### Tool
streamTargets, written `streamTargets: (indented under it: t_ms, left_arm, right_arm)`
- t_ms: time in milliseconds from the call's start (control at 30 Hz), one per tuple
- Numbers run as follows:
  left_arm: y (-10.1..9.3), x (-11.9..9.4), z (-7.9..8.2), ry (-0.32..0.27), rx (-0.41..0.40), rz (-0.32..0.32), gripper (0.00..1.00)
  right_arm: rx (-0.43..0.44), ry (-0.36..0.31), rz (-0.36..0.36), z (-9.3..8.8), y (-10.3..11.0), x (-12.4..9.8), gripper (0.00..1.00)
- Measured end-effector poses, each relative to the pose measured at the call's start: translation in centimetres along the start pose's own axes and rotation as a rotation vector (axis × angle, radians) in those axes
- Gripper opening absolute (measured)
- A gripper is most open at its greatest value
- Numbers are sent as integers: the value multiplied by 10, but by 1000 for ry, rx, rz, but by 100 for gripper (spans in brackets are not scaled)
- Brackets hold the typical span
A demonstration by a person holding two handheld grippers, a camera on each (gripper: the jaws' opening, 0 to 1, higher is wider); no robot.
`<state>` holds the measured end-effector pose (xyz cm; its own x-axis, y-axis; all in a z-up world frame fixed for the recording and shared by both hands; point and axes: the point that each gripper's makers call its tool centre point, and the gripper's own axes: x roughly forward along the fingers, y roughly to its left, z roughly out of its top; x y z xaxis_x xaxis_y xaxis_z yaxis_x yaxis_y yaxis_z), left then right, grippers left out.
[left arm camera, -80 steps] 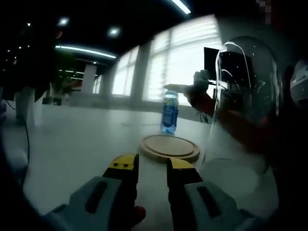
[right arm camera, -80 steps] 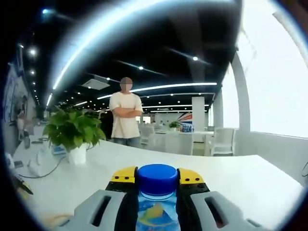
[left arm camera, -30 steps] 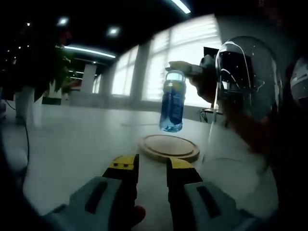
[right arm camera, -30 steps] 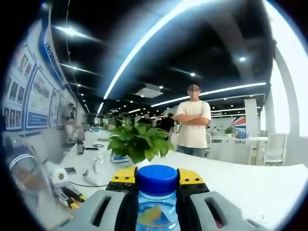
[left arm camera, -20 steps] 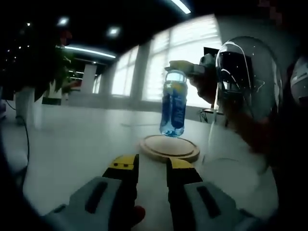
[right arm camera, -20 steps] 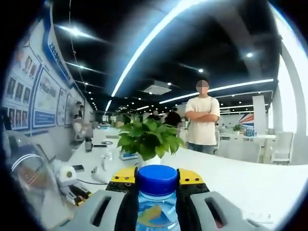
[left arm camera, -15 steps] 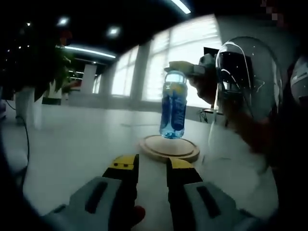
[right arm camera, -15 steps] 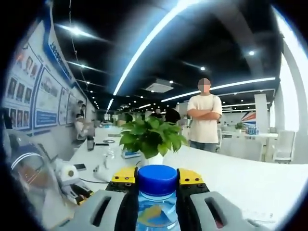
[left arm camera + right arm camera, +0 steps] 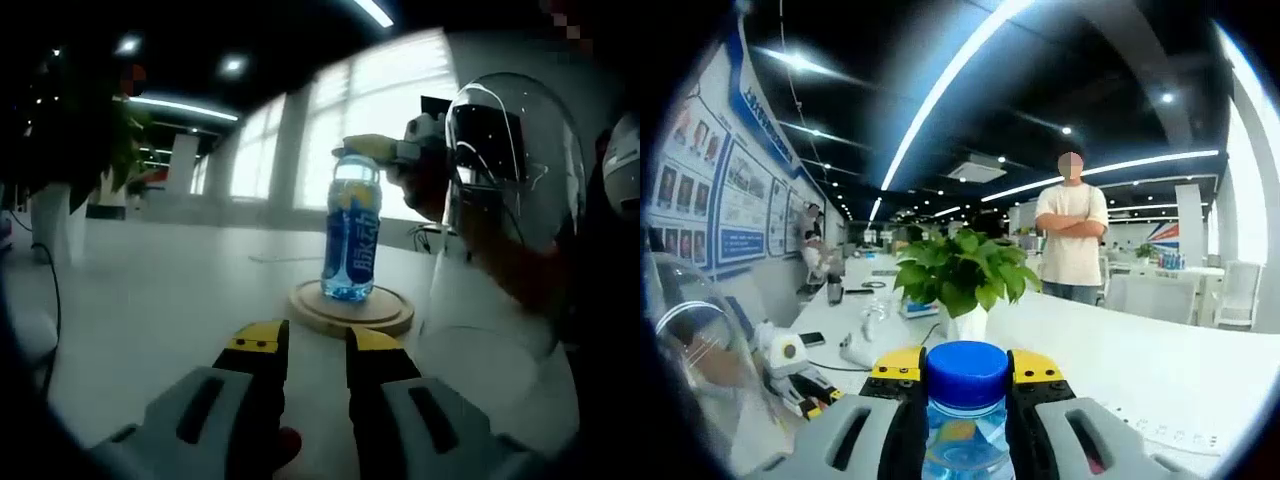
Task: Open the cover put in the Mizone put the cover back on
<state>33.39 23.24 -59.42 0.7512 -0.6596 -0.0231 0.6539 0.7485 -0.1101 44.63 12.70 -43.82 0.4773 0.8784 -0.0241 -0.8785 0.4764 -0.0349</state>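
Observation:
The Mizone bottle (image 9: 351, 240), blue-labelled with clear liquid, stands upright on the round wooden board (image 9: 385, 315) in the left gripper view. My right gripper (image 9: 388, 150) reaches in from the right and is shut on the bottle's neck. In the right gripper view the blue cap (image 9: 967, 375) sits between the yellow-tipped jaws of my right gripper (image 9: 967, 365). The clear glass dome cover (image 9: 510, 200) stands to the right of the board, apart from it. My left gripper (image 9: 317, 340) hovers low over the table in front of the board, slightly open, with nothing between its jaws.
The white table (image 9: 150, 290) stretches left and ahead. A potted plant (image 9: 965, 275) stands on it beyond the bottle, and a person (image 9: 1072, 235) stands behind with folded arms. Small devices and cables (image 9: 790, 365) lie at the left. Bright windows (image 9: 380, 130) line the far side.
The right gripper has lowered the bottle from the air onto the wooden board. The right gripper view has swung slightly with it. The left gripper and the dome have stayed put.

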Motion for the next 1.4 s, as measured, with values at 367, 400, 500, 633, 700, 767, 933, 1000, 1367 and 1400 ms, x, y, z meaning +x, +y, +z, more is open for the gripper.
streamTargets:
  t_ms: [367,400,500,633,700,767,933,1000,1367,1400]
  left_arm:
    - [-1,-1,2,-7,2,-1,18]
    - [-1,-1,2,-8,2,-3,18]
    - [-1,-1,4,-15,0,-5,18]
    - [0,0,4,-19,-3,0,18]
    - [1,-1,5,-22,2,5,18]
    - [-1,-1,5,-21,7,-1,18]
    - [-4,-1,4,-12,48,-4,18]
    - [-4,-2,6,-18,50,-4,18]
    - [-8,-4,9,-30,75,-12,18]
    - [-8,-4,10,-30,77,-12,18]
  right_arm:
    - [10,-28,4,0,-3,-5,24]
    - [11,-31,7,0,-3,-5,24]
    - [2,-45,12,1,-2,-6,24]
    - [1,-58,10,1,-3,-6,24]
    - [2,-64,12,1,-3,-6,24]
    - [6,-79,14,0,-2,-7,24]
    - [35,-102,15,0,-2,-9,24]
    - [36,-97,7,0,-2,-9,24]
    - [39,-84,-48,0,-4,-15,26]
    - [42,-87,-48,0,-4,-17,27]
